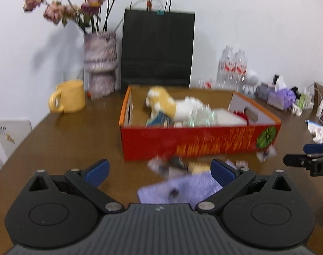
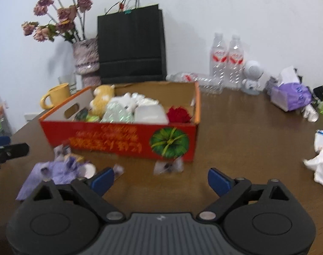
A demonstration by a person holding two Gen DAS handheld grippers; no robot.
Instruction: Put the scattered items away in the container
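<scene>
A red cardboard box stands on the brown table and holds a plush toy, a clear crinkled item, a white box and a red item. A purple cloth lies in front of the box with small wrapped items beside it. Another small wrapped item lies by the box's front right corner. My left gripper is open, low over the purple cloth. My right gripper is open above bare table, just before that wrapped item.
A yellow mug, a vase of dried flowers and a black paper bag stand behind the box. Water bottles, a white figurine, a purple tissue pack and crumpled white paper are at the right.
</scene>
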